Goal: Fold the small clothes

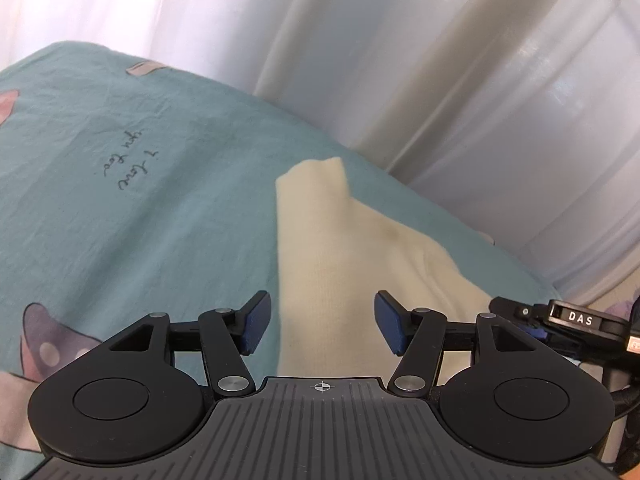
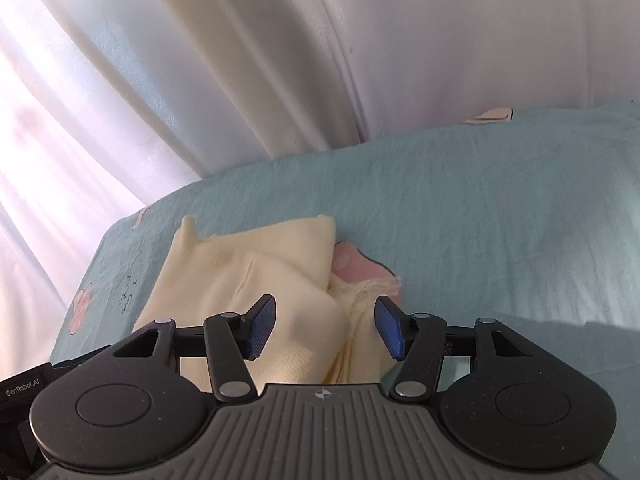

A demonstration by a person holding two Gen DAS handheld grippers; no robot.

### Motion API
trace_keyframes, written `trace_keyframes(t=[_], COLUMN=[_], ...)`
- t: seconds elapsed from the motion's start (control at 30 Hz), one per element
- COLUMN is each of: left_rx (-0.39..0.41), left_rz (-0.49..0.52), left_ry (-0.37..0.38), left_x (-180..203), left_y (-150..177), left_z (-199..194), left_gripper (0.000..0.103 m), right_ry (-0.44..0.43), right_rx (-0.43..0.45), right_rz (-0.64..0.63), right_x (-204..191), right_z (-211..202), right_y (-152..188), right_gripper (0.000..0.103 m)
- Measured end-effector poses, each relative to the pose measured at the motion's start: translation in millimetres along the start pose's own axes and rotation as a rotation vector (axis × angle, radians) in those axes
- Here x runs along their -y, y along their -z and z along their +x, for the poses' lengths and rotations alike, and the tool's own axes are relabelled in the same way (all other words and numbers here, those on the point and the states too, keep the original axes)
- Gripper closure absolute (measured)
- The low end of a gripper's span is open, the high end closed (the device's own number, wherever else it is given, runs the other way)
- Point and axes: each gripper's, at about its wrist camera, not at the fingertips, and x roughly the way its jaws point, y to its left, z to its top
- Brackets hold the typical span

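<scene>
A small cream knitted garment (image 1: 320,248) lies folded over on a teal bedsheet (image 1: 140,208). My left gripper (image 1: 323,322) hovers above its near part, jaws apart, and its blue pads (image 1: 256,324) grip nothing. In the right wrist view the same cream garment (image 2: 248,280) shows a folded layer and a frayed edge at its right side. My right gripper (image 2: 325,326) stands open over that edge with no cloth pinched between its pads (image 2: 387,326). The right gripper's body (image 1: 576,320) shows at the right edge of the left wrist view.
The teal sheet (image 2: 480,216) carries pink cartoon prints (image 2: 352,266) and handwritten-style lettering (image 1: 128,164). White curtains (image 1: 440,80) hang close behind the bed's far edge. Bare sheet spreads left of the garment in the left wrist view and right of it in the right wrist view.
</scene>
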Motion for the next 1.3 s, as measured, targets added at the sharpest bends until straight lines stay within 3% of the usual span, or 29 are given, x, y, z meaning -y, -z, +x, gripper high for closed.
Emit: trace_keyframes(t=[0.13, 0.37, 0.53, 0.6, 0.73, 0.83, 0.9, 0.97, 1.03, 1.13, 1.23, 1.3], left_rx=[0.017, -0.007, -0.014, -0.017, -0.024, -0.03, -0.03, -0.02, 0.001, 0.017, 0.005, 0.016], left_rz=[0.063, 0.07, 0.037, 0.028, 0.036, 0.038, 0.043, 0.051, 0.063, 0.084, 0.1, 0.119], left_ry=[-0.025, -0.029, -0.029, -0.021, -0.019, -0.022, -0.028, -0.034, -0.038, -0.059, -0.075, -0.084], left_x=[12, 9, 6, 6, 9, 11, 13, 15, 19, 24, 26, 28], left_y=[1, 5, 7, 7, 6, 6, 6, 4, 3, 3, 3, -1], left_z=[4, 10, 11, 13, 17, 19, 19, 19, 17, 20, 23, 22], left_gripper=[0.035, 0.032, 0.031, 0.031, 0.031, 0.03, 0.03, 0.028, 0.027, 0.026, 0.026, 0.026], right_ry=[-0.018, -0.113, -0.165, -0.183, -0.173, -0.163, -0.132, -0.107, -0.01, 0.11, 0.056, 0.003], right_rx=[0.056, -0.057, -0.033, -0.038, -0.075, -0.087, -0.041, 0.051, 0.119, 0.074, 0.026, 0.057], right_rz=[-0.006, 0.16, 0.165, 0.128, 0.121, 0.144, 0.092, -0.005, -0.129, -0.215, -0.175, -0.112], right_x=[1, 22, 15, 11, 9, 9, 1, -11, -25, -26, -15, -7], right_z=[-24, -28, -38, -37, -21, -8, -11, -23, -30, -14, -18, -32], right_y=[6, 48, 61, 62, 63, 65, 63, 62, 62, 69, 69, 58], right_gripper=[0.047, 0.047, 0.049, 0.055, 0.063, 0.078, 0.09, 0.09, 0.09, 0.09, 0.086, 0.085])
